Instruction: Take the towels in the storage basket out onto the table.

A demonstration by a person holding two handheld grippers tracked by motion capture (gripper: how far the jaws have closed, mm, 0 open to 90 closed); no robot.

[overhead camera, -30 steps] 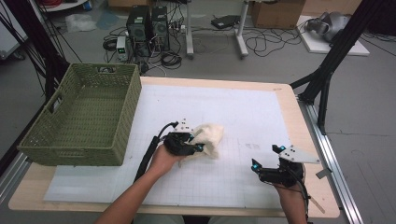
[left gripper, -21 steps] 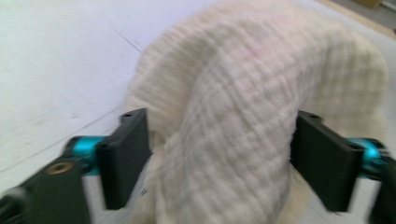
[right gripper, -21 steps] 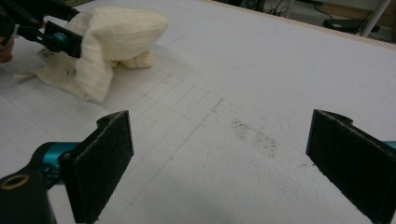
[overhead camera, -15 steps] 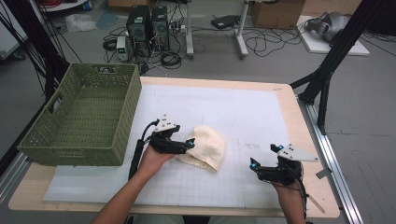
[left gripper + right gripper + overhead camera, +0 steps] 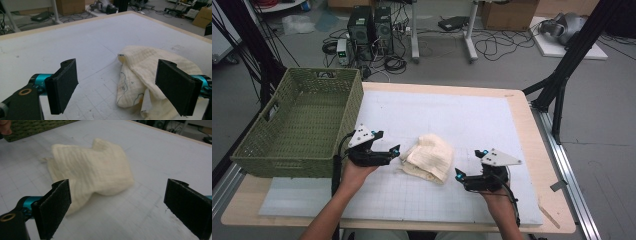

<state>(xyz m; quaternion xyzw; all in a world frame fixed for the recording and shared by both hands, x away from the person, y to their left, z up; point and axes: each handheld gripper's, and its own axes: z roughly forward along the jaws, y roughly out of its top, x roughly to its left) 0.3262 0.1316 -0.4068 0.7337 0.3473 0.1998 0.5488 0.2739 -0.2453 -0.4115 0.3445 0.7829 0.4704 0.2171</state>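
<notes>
A cream cloth [image 5: 430, 157] lies crumpled on the white gridded mat [image 5: 472, 115], near the table's front middle. My left gripper [image 5: 396, 154] is just left of it, pointing right at it. Its jaws have just been opening and now stand wide apart. In the left gripper view the cloth [image 5: 140, 67] lies ahead and to the right of the left gripper [image 5: 120, 86], with neither pad pressing on it. My right gripper [image 5: 469, 163] is just right of the cloth, open. In the right gripper view the cloth [image 5: 92, 172] lies a short way beyond the right gripper [image 5: 120, 206], whose jaws are empty.
A green woven basket [image 5: 297, 125] stands on the table's left side, close behind my left hand; its wall [image 5: 30, 127] also appears far off. A black frame strut [image 5: 562, 75] rises at the right rear. Computers and cables sit on the floor behind.
My left gripper let go of the cloth and drew back left toward the basket. The cloth settled flatter on the mat. My right gripper moved left toward the cloth.
</notes>
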